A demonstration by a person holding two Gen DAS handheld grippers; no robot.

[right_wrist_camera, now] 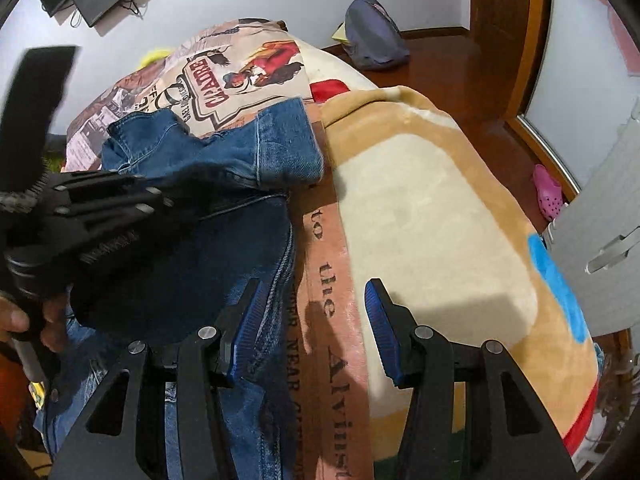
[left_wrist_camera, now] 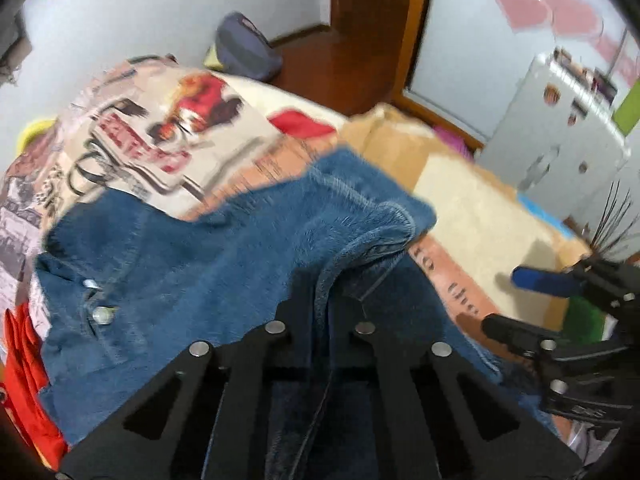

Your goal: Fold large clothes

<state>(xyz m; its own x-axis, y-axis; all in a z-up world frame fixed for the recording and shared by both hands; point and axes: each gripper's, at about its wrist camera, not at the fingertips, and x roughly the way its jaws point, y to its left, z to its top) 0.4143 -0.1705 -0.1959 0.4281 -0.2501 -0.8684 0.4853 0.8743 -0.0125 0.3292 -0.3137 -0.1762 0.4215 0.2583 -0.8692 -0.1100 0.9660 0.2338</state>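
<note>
A pair of blue jeans (left_wrist_camera: 192, 272) lies on a bed, with one leg folded over. It also shows in the right wrist view (right_wrist_camera: 224, 240). My left gripper (left_wrist_camera: 326, 296) is shut on a fold of the denim and lifts it a little. In the right wrist view the left gripper (right_wrist_camera: 120, 204) shows as a black frame over the jeans at the left. My right gripper (right_wrist_camera: 316, 328) is open and empty, its blue pads (right_wrist_camera: 378, 316) above the blanket beside the jeans' edge. It shows in the left wrist view (left_wrist_camera: 516, 300) at the right.
A printed pillow (left_wrist_camera: 160, 132) lies behind the jeans. A tan and cream blanket (right_wrist_camera: 420, 220) covers the bed to the right. Red cloth (left_wrist_camera: 24, 368) sits at the left edge. A grey bag (right_wrist_camera: 372, 36) and a pink shoe (right_wrist_camera: 548, 192) lie on the wooden floor.
</note>
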